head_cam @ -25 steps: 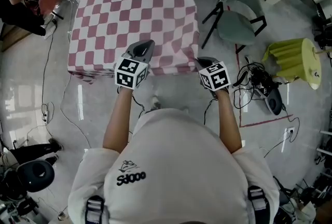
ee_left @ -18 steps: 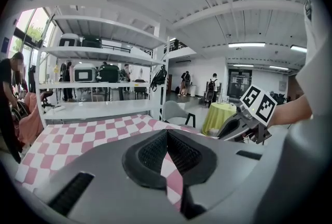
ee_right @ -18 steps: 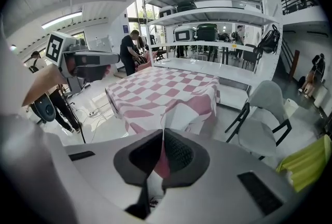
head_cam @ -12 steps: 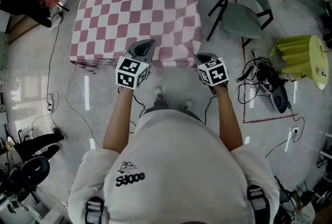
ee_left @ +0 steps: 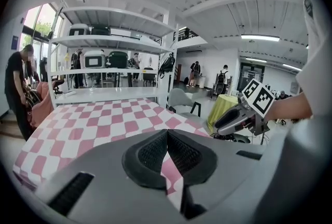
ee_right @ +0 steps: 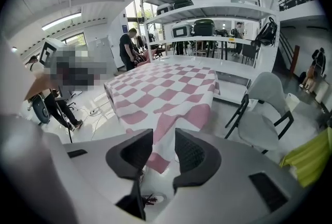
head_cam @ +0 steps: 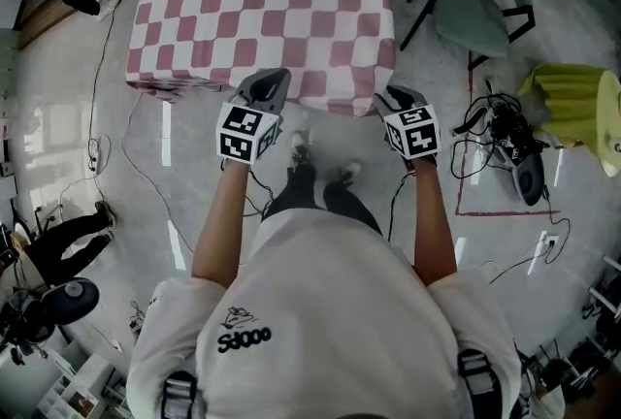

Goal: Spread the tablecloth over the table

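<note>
Left gripper (head_cam: pixel 275 80) is closed tight on the near edge of the checked tablecloth (head_cam: pixel 262 0). Right gripper (head_cam: pixel 392 95) jaws have just been opening and stand apart, the cloth's corner hanging unpinched between them

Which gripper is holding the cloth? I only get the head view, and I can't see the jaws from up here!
Observer: The left gripper is. It is shut on the tablecloth edge, and checked cloth shows in the slit where its jaws meet.
Operator: And the right one?
Observer: The right gripper has its jaws apart. They have just been opening. The cloth corner hangs between them, but they don't press on it.
Operator: What's past the far end of the cloth?
Observer: A white shelf rack stands there with boxy cases on it.
</note>
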Motion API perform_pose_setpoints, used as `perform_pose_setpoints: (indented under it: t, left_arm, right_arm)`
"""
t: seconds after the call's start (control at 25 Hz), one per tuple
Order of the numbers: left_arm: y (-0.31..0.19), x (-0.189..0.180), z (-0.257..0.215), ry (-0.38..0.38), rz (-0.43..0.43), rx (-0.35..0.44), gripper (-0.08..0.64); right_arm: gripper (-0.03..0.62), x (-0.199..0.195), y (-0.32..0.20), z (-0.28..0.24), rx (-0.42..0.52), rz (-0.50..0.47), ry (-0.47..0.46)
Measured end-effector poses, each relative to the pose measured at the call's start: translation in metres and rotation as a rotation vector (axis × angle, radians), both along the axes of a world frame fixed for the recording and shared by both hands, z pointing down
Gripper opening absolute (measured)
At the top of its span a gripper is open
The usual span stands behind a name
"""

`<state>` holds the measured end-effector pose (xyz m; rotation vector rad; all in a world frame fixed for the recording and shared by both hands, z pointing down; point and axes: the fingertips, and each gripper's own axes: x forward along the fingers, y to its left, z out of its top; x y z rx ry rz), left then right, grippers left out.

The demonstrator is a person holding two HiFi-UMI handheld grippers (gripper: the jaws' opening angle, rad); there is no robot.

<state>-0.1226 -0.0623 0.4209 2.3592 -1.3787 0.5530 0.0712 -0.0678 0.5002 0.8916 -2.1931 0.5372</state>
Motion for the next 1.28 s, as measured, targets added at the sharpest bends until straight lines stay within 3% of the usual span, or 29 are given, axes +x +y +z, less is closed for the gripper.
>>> perform_pose_setpoints:
  t: [0.24, 0.56, 0.64, 0.72, 0.88, 1.04, 1.28]
  left_arm:
    - [0.019, -0.007, 0.021, -0.006, -0.051, -0.03, 0.028]
    - [0.044, -0.024, 0.077, 0.004, -0.168, -0.097, 0.029]
    - [0.052, -0.028, 0.097, 0.018, -0.197, -0.128, 0.121]
    - [0.062, -0.03, 0.12, 0.036, -0.227, -0.166, 0.162]
    - [0.076, -0.034, 0.173, 0.126, -0.293, -0.249, 0.234]
    - [0.087, -0.029, 0.218, 0.193, -0.293, -0.305, 0.283]
    - [0.086, -0.009, 0.261, 0.509, -0.264, -0.297, 0.303]
  right_arm:
    - [0.155, 0.018, 0.011, 0.013, -0.021, 0.022, 0.009]
    - [0.153, 0.019, 0.022, 0.038, -0.046, -0.02, 0.03]
    - [0.154, 0.017, 0.026, 0.047, -0.055, -0.031, 0.034]
    - [0.155, 0.015, 0.031, 0.056, -0.064, -0.045, 0.038]
    - [0.155, 0.009, 0.039, 0.073, -0.075, -0.064, 0.041]
    - [0.155, 0.005, 0.047, 0.083, -0.079, -0.071, 0.04]
    - [0.155, 0.003, 0.054, 0.084, -0.075, -0.078, 0.013]
